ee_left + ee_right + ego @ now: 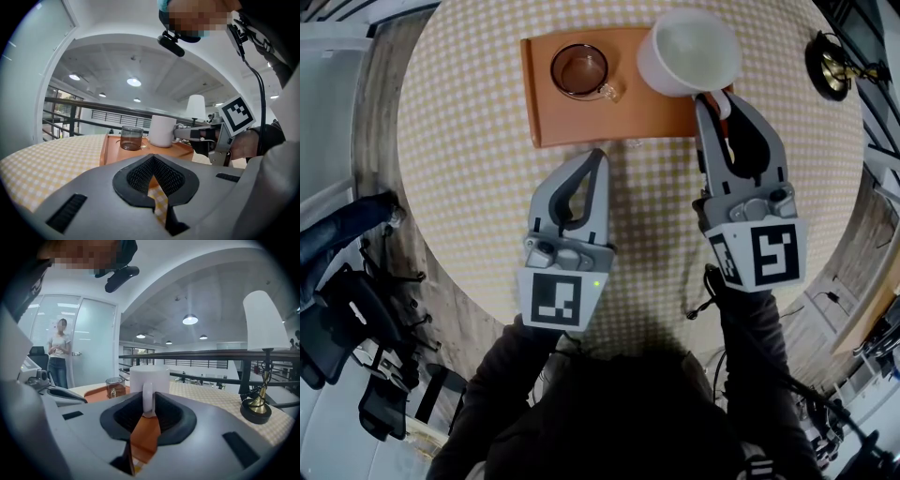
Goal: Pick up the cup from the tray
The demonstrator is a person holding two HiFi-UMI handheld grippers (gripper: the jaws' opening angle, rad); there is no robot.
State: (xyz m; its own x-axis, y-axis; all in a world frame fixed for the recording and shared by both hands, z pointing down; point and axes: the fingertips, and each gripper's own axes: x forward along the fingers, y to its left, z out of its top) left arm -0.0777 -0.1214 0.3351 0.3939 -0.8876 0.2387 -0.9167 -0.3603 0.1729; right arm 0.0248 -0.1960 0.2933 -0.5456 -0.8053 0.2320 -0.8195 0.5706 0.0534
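- Right tongs (713,101) were pinching the handle (148,398) of the white mug (689,52), a pad on each side of the loop. Left tongs (600,156) were pressed together with nothing between them, held over the checked surface (459,141) just short of the tray (581,120).
- The mug stood at the right end of the orange tray and looked empty from above.
- Risk 1: the grip was on the narrow handle only. In a lift the body could swing down about the pinch and the mug tip or slide out of the pads.
- Risk 2: the glass cup (579,70) stood near the mug on its left. A sideways swing of the mug, or a sweep to that side, could knock it over.
- Risk 3: nothing was steadying the tray. If the mug dragged instead of rising cleanly, the tray could shift on the cloth and disturb the glass cup.
- Risk 4: the table lamp (263,333) stood to the right, well apart. Judged a hazard only on a wide pull that way.
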